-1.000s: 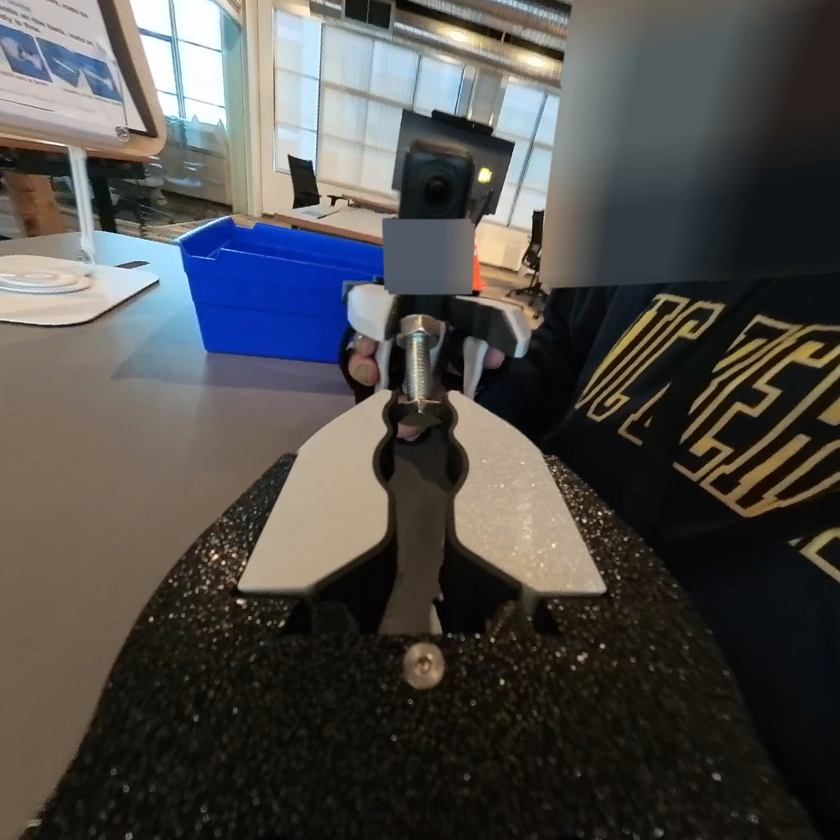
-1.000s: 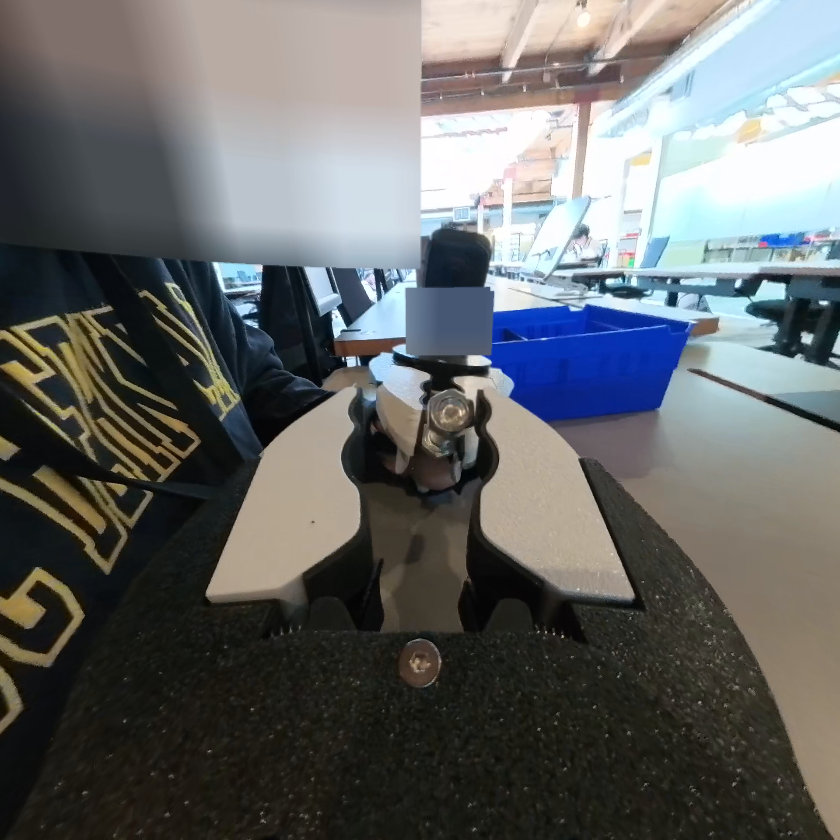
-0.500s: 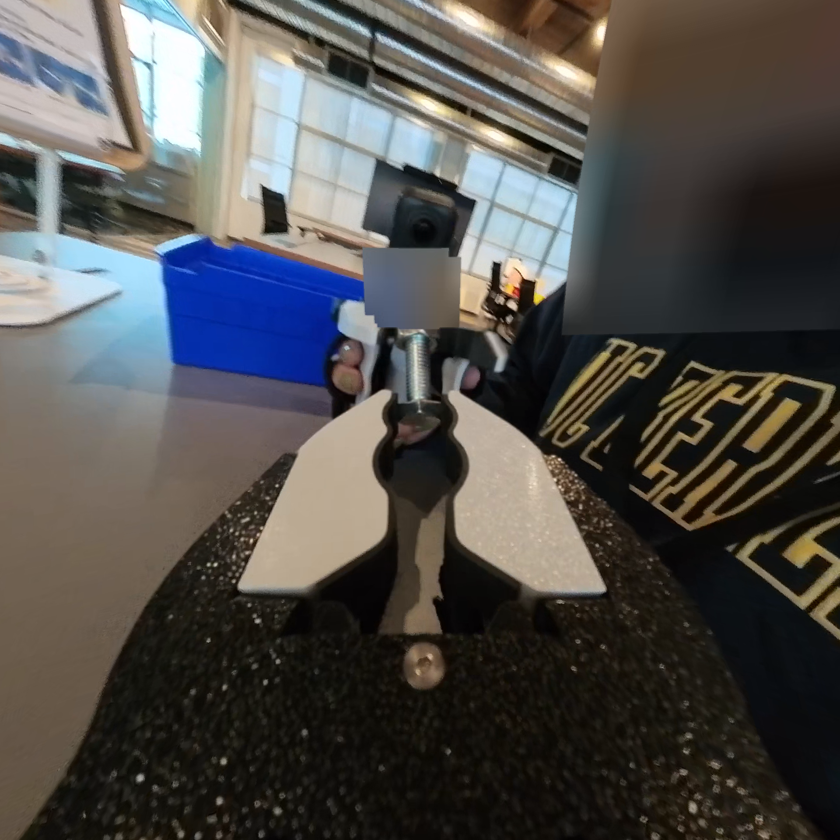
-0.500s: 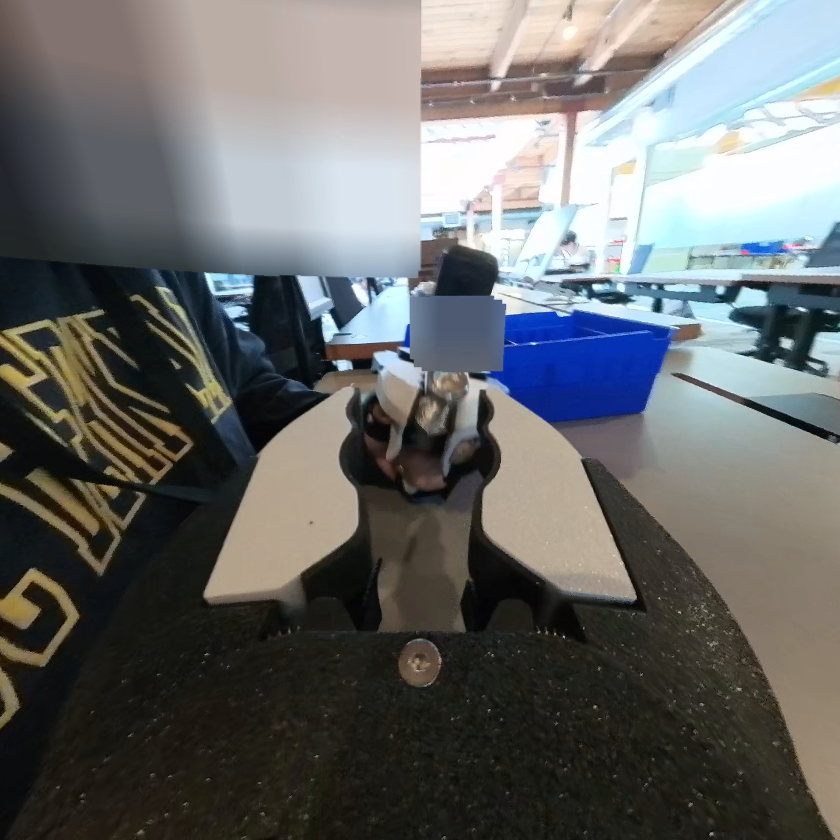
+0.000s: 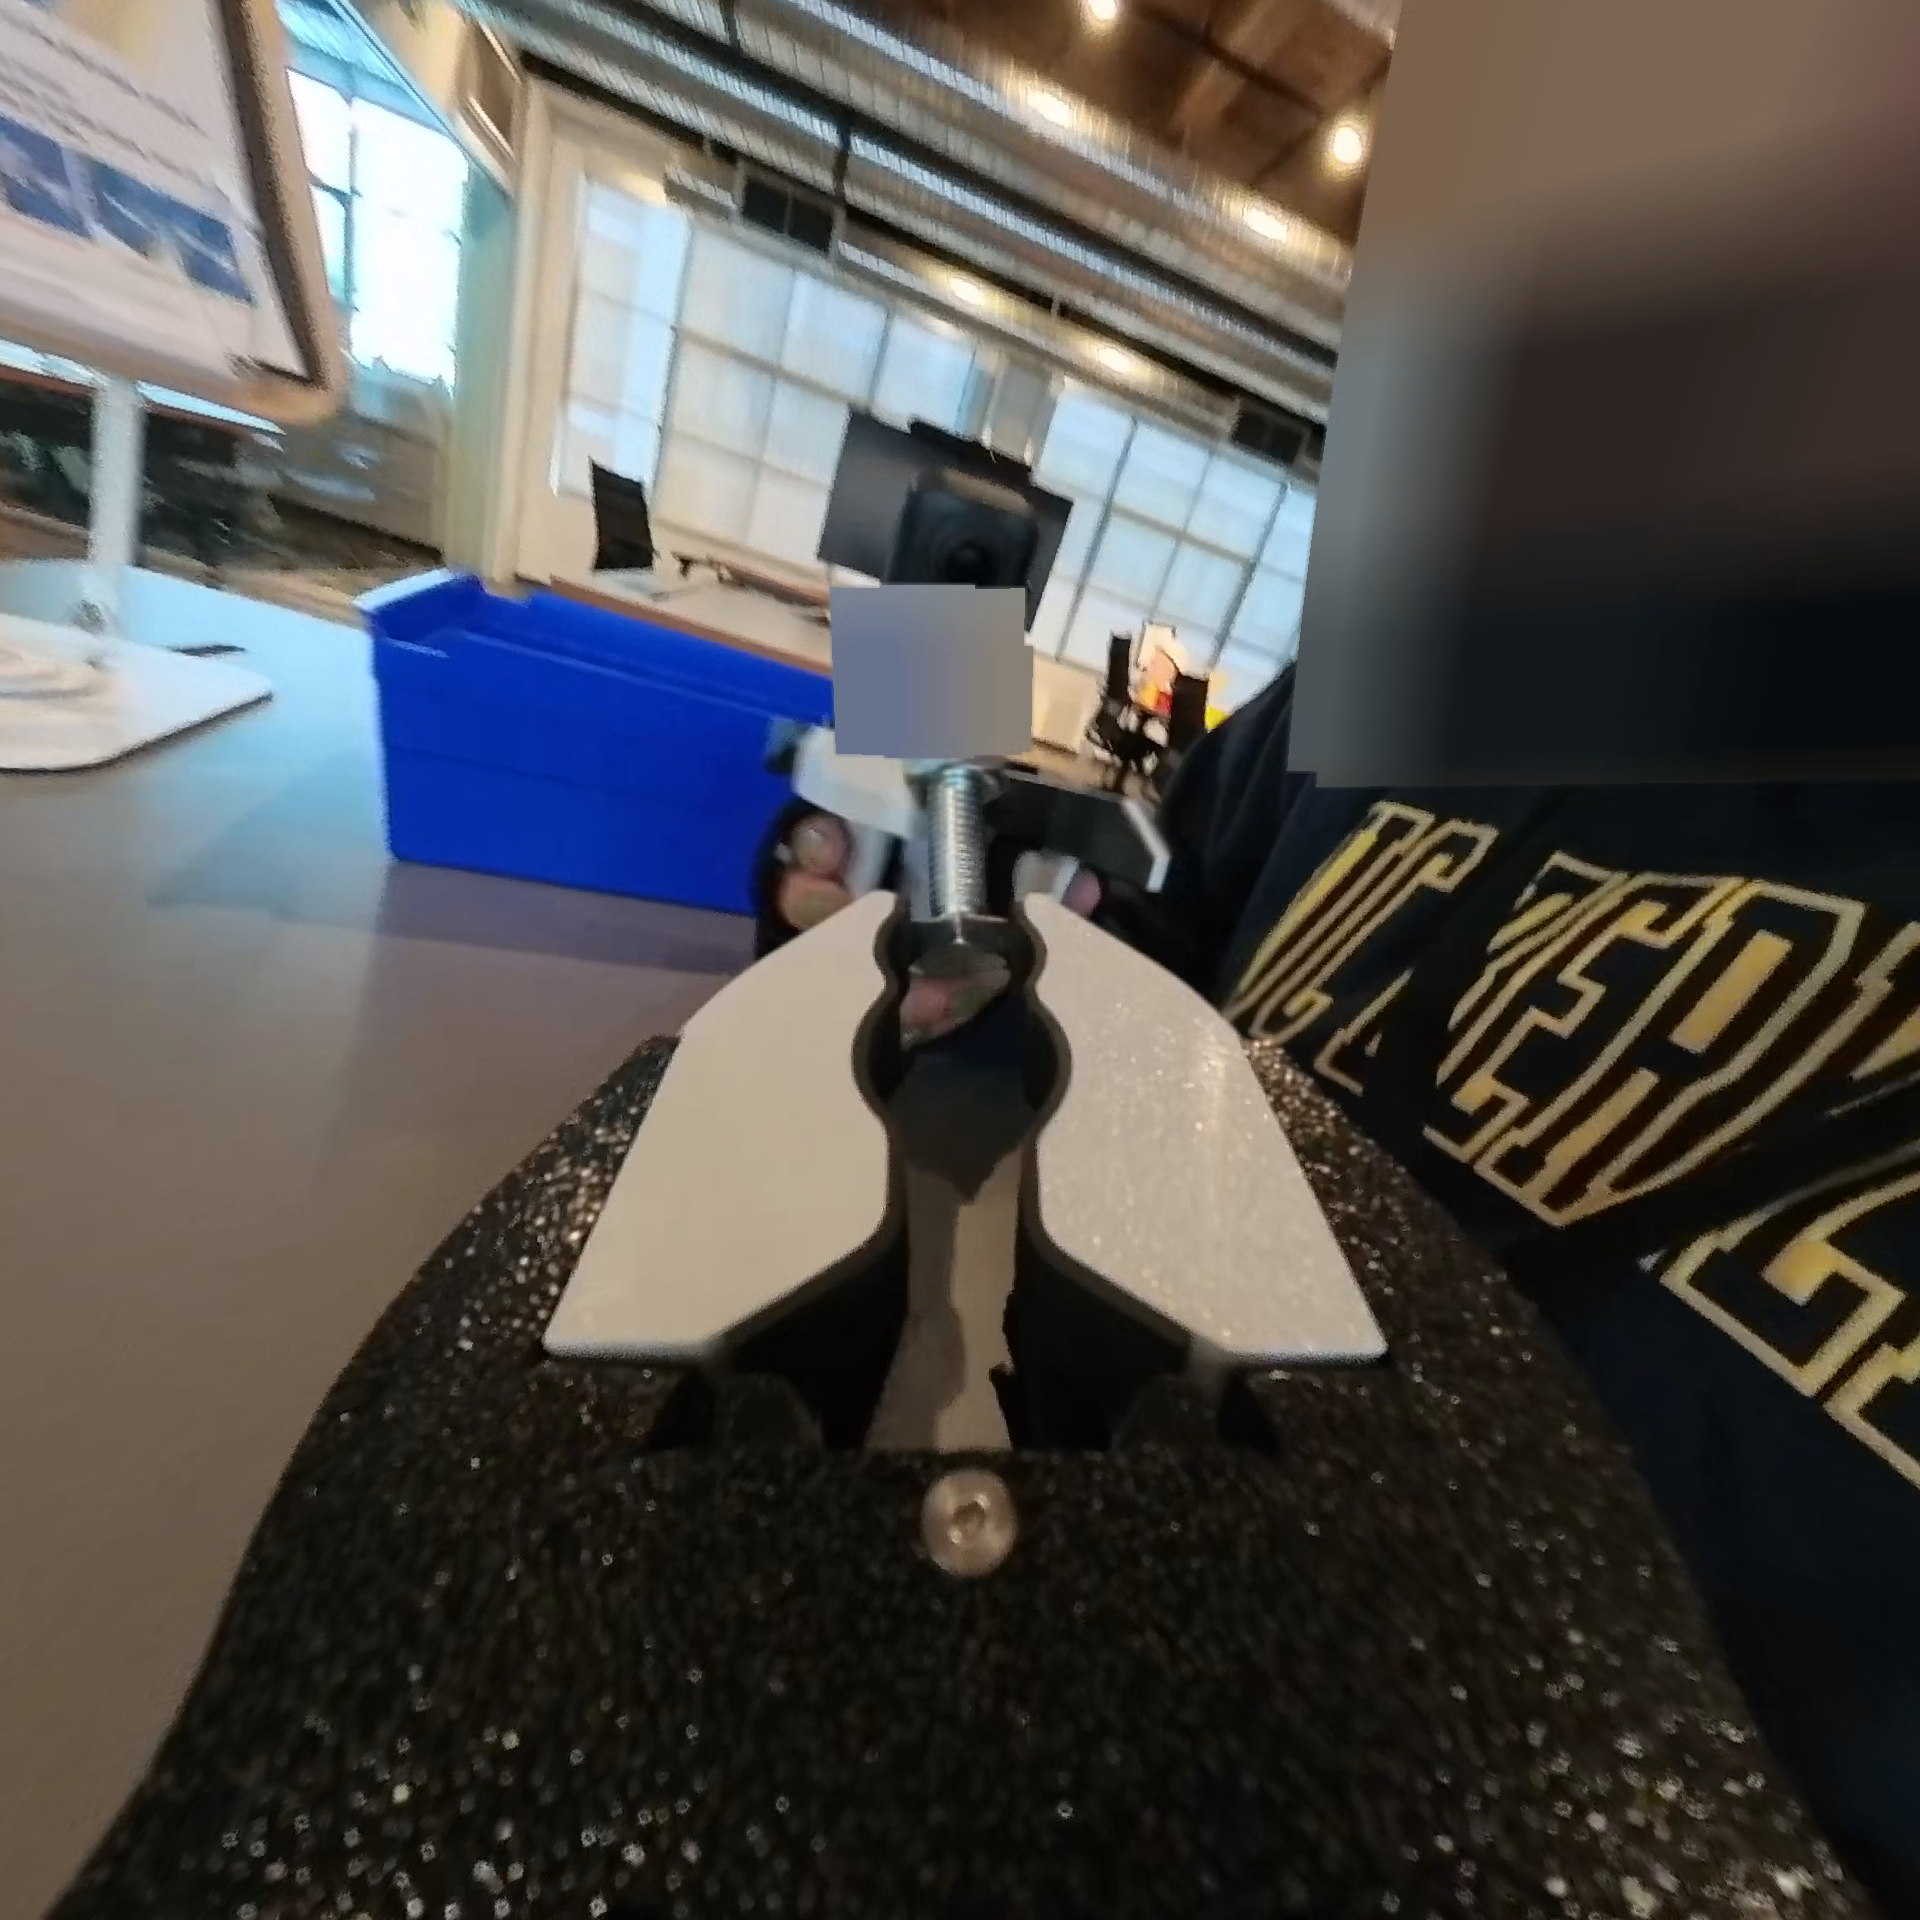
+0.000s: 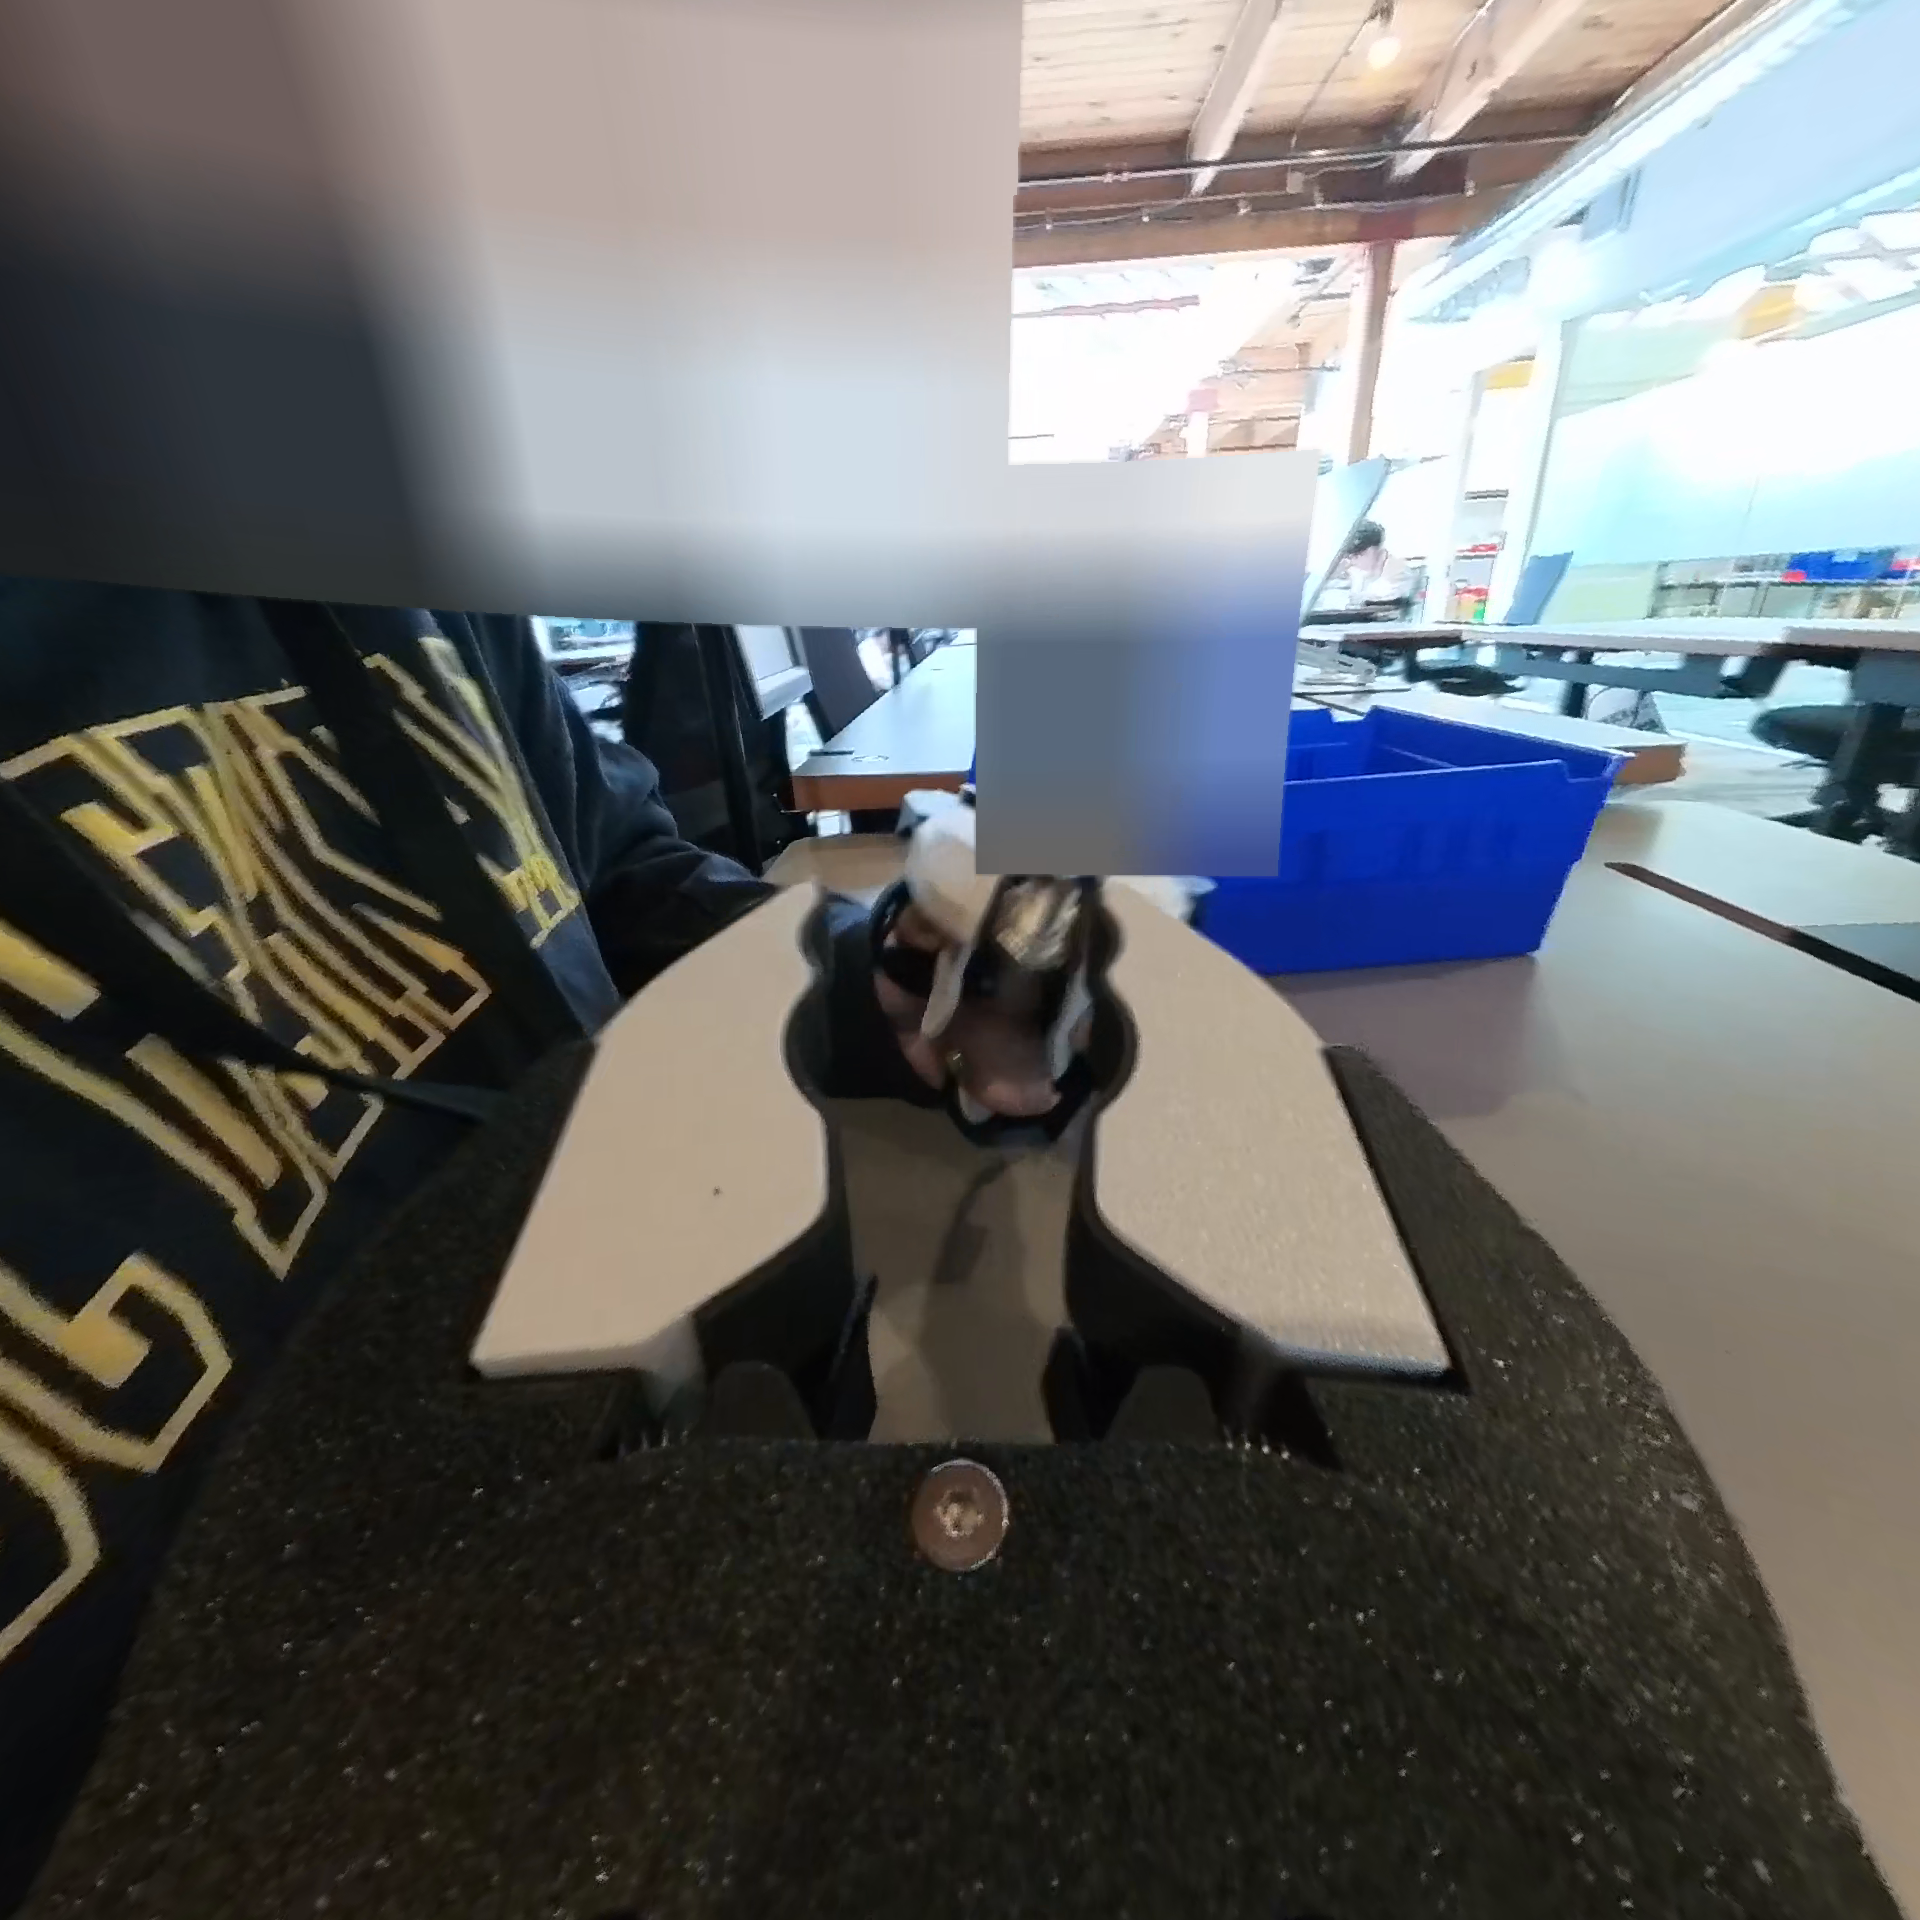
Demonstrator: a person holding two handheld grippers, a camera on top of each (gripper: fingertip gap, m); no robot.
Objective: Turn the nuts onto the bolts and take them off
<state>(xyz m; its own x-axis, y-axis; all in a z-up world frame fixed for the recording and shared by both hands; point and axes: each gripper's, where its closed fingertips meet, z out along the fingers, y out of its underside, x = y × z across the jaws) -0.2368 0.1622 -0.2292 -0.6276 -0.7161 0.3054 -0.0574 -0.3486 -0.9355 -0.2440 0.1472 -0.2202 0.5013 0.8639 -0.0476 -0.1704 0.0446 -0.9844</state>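
Note:
My left gripper [image 5: 958, 920] is shut on the hex head of a silver bolt [image 5: 956, 847]. The threaded shaft points away from it toward my right gripper [image 5: 971, 795], which faces it with one white and one black finger. In the right wrist view my right gripper [image 6: 1023, 899] is closed on the nut [image 6: 1031, 927] at the bolt's far end; the metal there is blurred and partly behind a mosaic patch. Beyond it are the left gripper's white fingers [image 6: 951, 883] and the hand holding that gripper. Both grippers are held above the grey table [image 5: 312, 1039].
A blue plastic bin [image 5: 561, 748] stands on the table beyond the grippers and also shows in the right wrist view [image 6: 1434, 862]. A white sign stand base [image 5: 104, 686] is at the far left. The person's dark sweatshirt [image 5: 1558, 1039] is close beside both grippers. My left and right fingertips are right by each other.
Both views have tilted upward and blurred. The right gripper has rolled around the bolt's axis while the left gripper keeps hold of the bolt head.

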